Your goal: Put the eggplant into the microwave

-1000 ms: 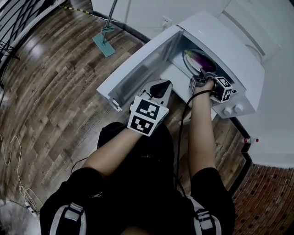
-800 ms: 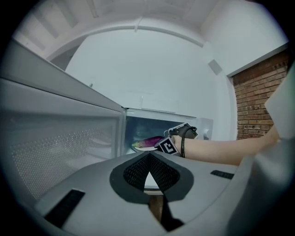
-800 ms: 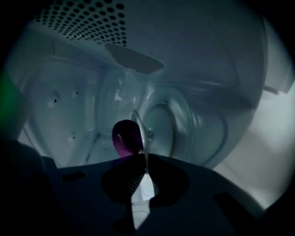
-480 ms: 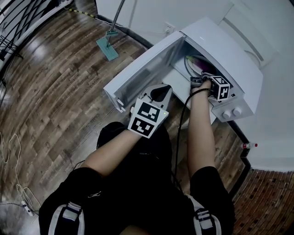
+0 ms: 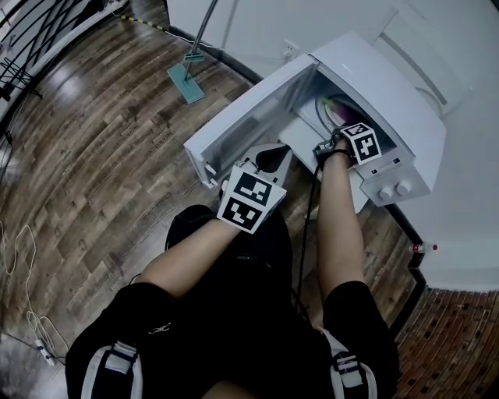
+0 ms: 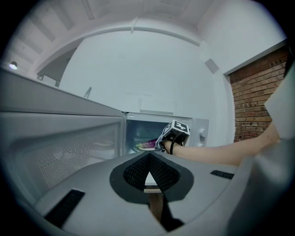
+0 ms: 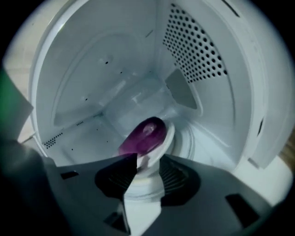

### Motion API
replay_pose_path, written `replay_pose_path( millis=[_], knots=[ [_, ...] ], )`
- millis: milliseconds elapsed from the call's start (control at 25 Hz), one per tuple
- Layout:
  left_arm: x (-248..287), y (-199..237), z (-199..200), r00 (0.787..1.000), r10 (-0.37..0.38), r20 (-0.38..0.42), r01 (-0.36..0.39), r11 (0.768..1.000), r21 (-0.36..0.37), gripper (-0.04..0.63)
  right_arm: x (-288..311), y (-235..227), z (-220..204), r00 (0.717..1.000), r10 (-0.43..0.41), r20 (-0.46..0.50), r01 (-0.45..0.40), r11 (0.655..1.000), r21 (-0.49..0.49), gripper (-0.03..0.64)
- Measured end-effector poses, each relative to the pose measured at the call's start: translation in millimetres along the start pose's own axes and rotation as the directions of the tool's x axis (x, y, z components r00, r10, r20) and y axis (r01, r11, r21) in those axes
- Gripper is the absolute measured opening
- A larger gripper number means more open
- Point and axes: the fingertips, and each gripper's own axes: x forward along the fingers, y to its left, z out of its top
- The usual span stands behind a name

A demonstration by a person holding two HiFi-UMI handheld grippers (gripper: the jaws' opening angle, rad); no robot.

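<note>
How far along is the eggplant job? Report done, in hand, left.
Done: the eggplant lies on its plate inside the microwave. In hand: the right gripper is at the cavity mouth. Its jaws have just been opening, with the plate's rim between them, not clamped. Left: draw that gripper out, then probably shut the open door.

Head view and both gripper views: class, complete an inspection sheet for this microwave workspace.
Surface: wood floor.
Job's things: eggplant on plate inside open microwave.
Clutter: mop, small bottle.
Grippers: left gripper shut, empty; right gripper, fingers just opening, plate rim between them.
Cables: black cable along right arm; white cable on floor.
Surroundings: white wall, brick wall.
</note>
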Motion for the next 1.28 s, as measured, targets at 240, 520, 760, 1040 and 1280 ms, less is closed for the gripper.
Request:
replay_pose_path(
  millis=[240,520,760,1040,1280],
  knots=[
    [-5,-4,0,1.0,-0.01,-0.003,0.01,1.0,0.01,0.0,-3,-4,2,0.995,-0.094,0.045,0.101,0.977,-0.189,0.233],
    [-6,-1,0,1.0,-0.011,-0.003,0.011,1.0,0.002,0.0,-7,-5,-1,0.988,-0.138,0.069,0.153,0.931,-0.331,0.292],
    [-4,-5,-3,1.0,-0.023,-0.002,0.023,1.0,-0.011,0.0,-17,-7,9,0.982,-0.106,0.159,0.166,0.884,-0.438,0.31],
    [5,-10,-4,0.999,-0.036,0.004,0.036,0.999,-0.023,0.0,-52,3,3,0.98,0.016,0.197,0.086,0.862,-0.5,0.014],
    [14,-5,-1,0.999,-0.009,0.036,0.009,1.0,-0.008,0.0,-96,25,-11,0.954,0.205,0.221,-0.024,0.781,-0.624,0.012]
  ],
)
